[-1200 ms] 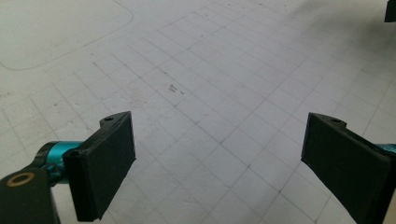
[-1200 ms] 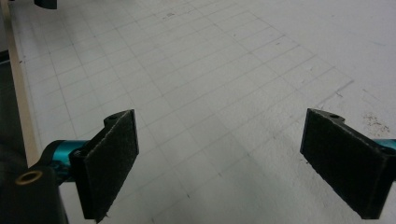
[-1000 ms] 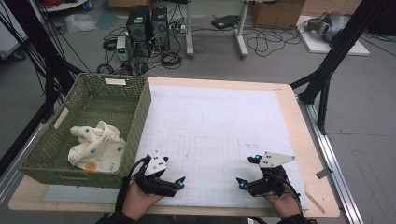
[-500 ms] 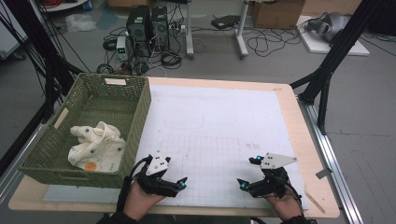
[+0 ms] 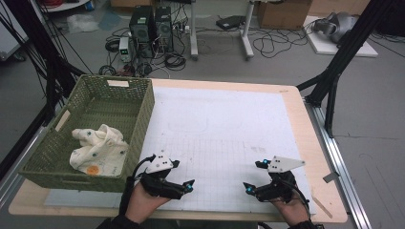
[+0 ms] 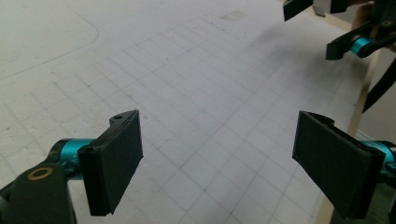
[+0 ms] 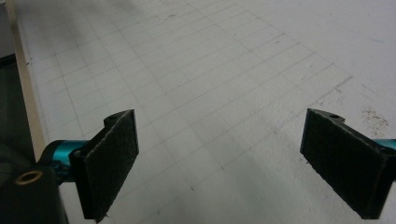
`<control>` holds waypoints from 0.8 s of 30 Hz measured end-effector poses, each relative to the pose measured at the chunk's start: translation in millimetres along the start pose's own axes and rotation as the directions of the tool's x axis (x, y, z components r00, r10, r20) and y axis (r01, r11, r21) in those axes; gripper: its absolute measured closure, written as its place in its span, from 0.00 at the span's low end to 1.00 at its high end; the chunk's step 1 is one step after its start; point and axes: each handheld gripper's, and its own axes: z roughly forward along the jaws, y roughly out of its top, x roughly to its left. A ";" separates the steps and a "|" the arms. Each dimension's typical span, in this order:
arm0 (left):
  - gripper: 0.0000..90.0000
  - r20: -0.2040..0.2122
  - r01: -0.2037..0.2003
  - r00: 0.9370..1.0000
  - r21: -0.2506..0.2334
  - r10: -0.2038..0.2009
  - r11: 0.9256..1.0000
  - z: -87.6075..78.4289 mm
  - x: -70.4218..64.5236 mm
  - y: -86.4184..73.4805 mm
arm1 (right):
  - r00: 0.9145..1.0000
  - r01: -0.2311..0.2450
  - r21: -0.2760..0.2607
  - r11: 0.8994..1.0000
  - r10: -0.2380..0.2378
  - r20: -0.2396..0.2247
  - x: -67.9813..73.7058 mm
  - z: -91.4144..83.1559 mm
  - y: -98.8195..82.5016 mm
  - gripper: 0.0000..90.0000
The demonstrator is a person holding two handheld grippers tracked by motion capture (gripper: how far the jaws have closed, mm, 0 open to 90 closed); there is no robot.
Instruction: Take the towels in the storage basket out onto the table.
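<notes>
The left gripper (image 5: 190, 183) is held low over the near edge of the tabletop (image 5: 224, 129), its jaws spread wide with nothing between them; in the left gripper view only the gridded white mat (image 6: 196, 93) is seen between the two black pads. The right gripper (image 5: 248, 187) is held the same way, well apart from the left one and facing it, jaws wide and empty.

The nearest thing to be worked on is the cloth (image 5: 100, 150), a cream fabric with small dots and an orange patch. It is found to the left of the left gripper and a little ahead of it, inside the green woven basket (image 5: 138, 102), against the basket's near wall. From the right gripper it is far off to the left, beyond the other hand.

The cloth is judged to be light, soft and limp: it is bunched in loose folds, so it is likely to sag and unfold once lifted, and little force should be needed. Slipping is not much to be feared, since fabric is easily pinched by the padded jaws. A raised fold or ridge on top of the heap is best taken, from above, so that the basket wall is cleared. A single thin layer may be caught, with the rest trailing and snagging on the weave.
</notes>
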 end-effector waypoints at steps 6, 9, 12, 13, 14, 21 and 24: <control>0.21 0.075 0.006 0.997 -0.001 -0.006 1.000 -6.2 -1.0 11.4 | 1.000 -0.024 -0.031 0.999 0.024 -0.009 0.1 -3.7 2.0 0.12; 0.22 0.114 0.015 0.993 -0.005 -0.015 1.000 -9.2 -0.7 17.3 | 1.000 -0.027 -0.026 0.999 0.026 -0.006 -0.3 -3.8 1.3 0.12; 0.23 0.157 0.011 0.987 0.003 -0.011 1.000 -11.8 -1.4 24.5 | 1.000 -0.021 -0.026 0.999 0.021 -0.004 -0.8 -3.7 1.1 0.12; 0.23 0.170 0.014 0.985 0.002 -0.014 1.000 -13.1 -1.1 26.9 | 1.000 -0.023 -0.028 0.999 0.023 -0.003 -1.0 -3.8 1.2 0.12; 0.24 0.177 0.012 0.984 0.003 -0.012 1.000 -14.7 -0.3 29.4 | 1.000 -0.025 -0.026 0.999 0.024 -0.005 -0.7 -4.0 1.2 0.12; 0.26 0.233 0.041 0.972 -0.031 -0.033 0.999 -29.3 4.2 45.8 | 1.000 -0.027 -0.026 0.999 0.027 -0.004 -0.7 -4.5 1.0 0.12; 0.27 0.261 0.056 0.965 -0.060 -0.038 0.997 -38.2 5.3 52.9 | 1.000 -0.025 -0.028 0.999 0.025 -0.002 -0.9 -4.2 1.3 0.12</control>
